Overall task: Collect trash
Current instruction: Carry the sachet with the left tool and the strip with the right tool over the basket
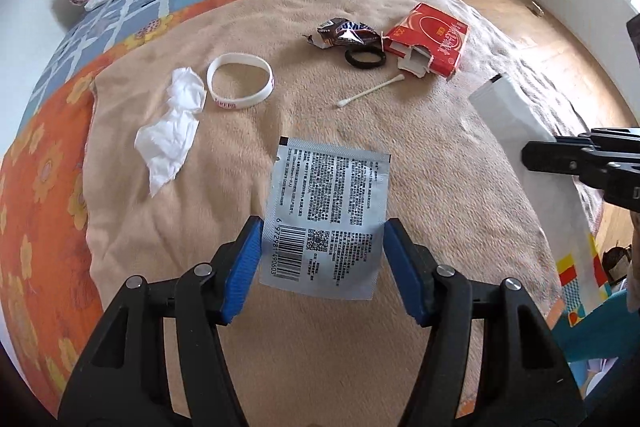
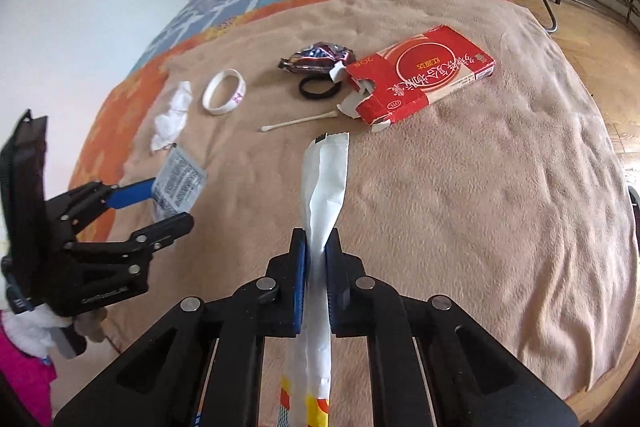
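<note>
Two wrappers in reach, most of the trash still lying on the blanket.

Going left to right in the left wrist view, we are leaving a crumpled tissue [image 1: 170, 131], a white wristband [image 1: 240, 79], a candy wrapper [image 1: 346, 33], a black hair tie [image 1: 365, 57], a cotton swab [image 1: 372, 91] and a torn red box [image 1: 430, 41] uncollected (no bin is showing anywhere); our left gripper [image 1: 322, 251] is standing spread around the silver sachet [image 1: 326, 211], whether touching we cannot tell, while our right gripper [image 2: 316, 259] is pinching the white wrapper [image 2: 326, 183] at centre frame.
</note>
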{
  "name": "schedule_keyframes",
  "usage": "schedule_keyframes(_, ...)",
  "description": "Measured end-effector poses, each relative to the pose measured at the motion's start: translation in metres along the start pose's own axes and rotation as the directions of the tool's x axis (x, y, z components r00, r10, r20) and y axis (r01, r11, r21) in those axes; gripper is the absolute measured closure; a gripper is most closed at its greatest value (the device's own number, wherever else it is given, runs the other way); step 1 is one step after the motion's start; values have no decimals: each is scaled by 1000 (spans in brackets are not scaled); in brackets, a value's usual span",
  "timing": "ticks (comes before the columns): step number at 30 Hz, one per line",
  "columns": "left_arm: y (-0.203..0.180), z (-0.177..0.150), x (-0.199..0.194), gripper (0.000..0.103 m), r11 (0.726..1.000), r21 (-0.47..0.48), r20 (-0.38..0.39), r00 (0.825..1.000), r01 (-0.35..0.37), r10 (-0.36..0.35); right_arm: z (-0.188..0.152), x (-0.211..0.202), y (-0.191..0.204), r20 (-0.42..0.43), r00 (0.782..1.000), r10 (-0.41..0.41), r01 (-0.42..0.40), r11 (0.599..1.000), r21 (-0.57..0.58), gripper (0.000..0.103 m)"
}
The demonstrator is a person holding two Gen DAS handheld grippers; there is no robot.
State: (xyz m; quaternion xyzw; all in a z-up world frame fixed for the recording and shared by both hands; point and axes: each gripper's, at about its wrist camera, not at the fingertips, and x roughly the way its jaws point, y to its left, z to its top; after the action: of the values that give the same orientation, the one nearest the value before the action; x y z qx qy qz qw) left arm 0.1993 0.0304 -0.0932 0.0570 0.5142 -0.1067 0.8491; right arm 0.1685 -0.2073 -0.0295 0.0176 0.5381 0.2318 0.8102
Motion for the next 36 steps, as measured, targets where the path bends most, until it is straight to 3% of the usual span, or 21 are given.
schedule_keyframes(12,-21,-45,-54,39,1000,6,11,1000,8,-8,-45,-40,20,7,999,48,-47,996,-79,96)
schedule_keyframes(22,-52,-107,-105,39,1000,6,29,999,23,-23,-101,-80,44,32,996,80,-73,978,-195,96)
schedule_keyframes(36,-90,-190,-126,39,995,-60,16,997,79,-78,-188,-101,58,-4,996,87,-85,955,-283,96)
